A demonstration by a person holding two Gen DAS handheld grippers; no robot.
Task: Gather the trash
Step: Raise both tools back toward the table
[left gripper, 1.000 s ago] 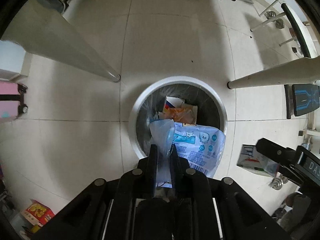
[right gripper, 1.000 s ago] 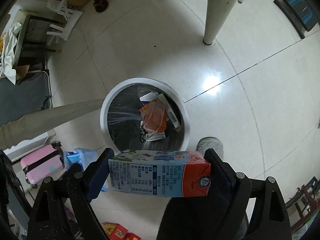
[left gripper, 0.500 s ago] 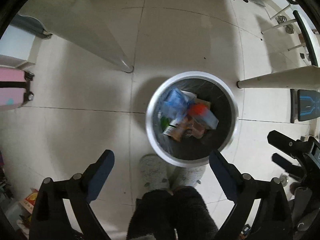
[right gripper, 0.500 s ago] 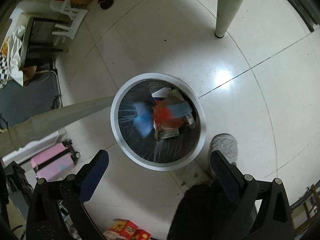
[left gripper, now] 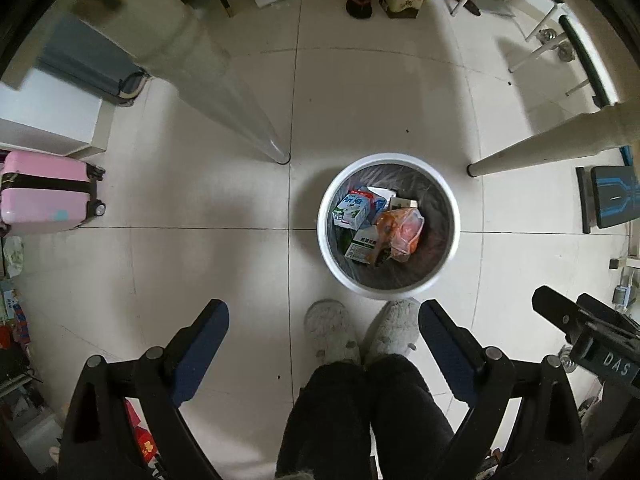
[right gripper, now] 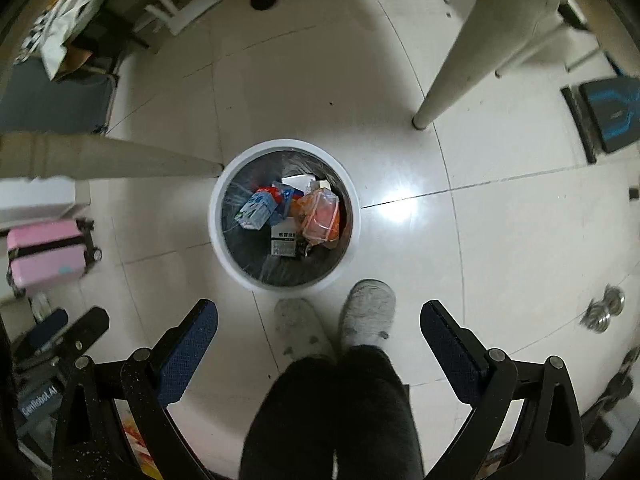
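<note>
A round white trash bin (left gripper: pixel 326 240) with a dark liner stands on the tiled floor, also in the right wrist view (right gripper: pixel 218 240). Inside lie a milk carton (left gripper: pixel 352 210) (right gripper: pixel 256 210), an orange plastic bag (left gripper: pixel 402 230) (right gripper: pixel 322 220) and a green-white box (left gripper: pixel 362 246). My left gripper (left gripper: pixel 323 320) is open and empty, high above the floor on the near side of the bin. My right gripper (right gripper: pixel 319 320) is open and empty, likewise above and short of the bin.
The person's grey slippers (left gripper: pixel 332 332) (right gripper: pixel 368 316) stand just in front of the bin. Table legs (left gripper: pixel 224 92) (left gripper: pixel 560 144) flank it. A pink suitcase (left gripper: pixel 44 192) is at the left, a blue-black mat (left gripper: pixel 612 200) at the right, clutter along the far wall.
Both grippers opened and dropped their loads into the bin: the blue plastic bag from the left, the milk carton from the right. Both have since risen higher and drawn back.
</note>
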